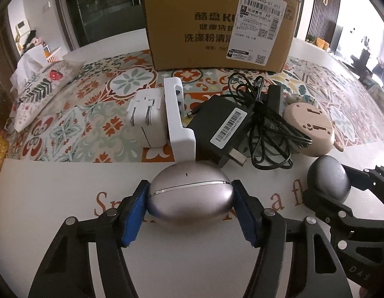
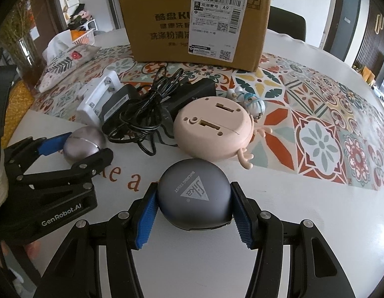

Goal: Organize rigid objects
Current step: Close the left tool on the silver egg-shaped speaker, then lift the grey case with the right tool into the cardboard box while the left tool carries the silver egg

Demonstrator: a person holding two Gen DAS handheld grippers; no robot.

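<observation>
Grey round case between claw pads

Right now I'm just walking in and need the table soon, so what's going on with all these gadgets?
A person is sorting small items with two handheld grippers. The left gripper has its blue pads against a silver oval case on the table; the right gripper is clamped on a grey round case. Both cases sit on the white table. Behind them lie a black adapter with tangled cord, white chargers and a pink round gadget, in front of a cardboard box.
</observation>
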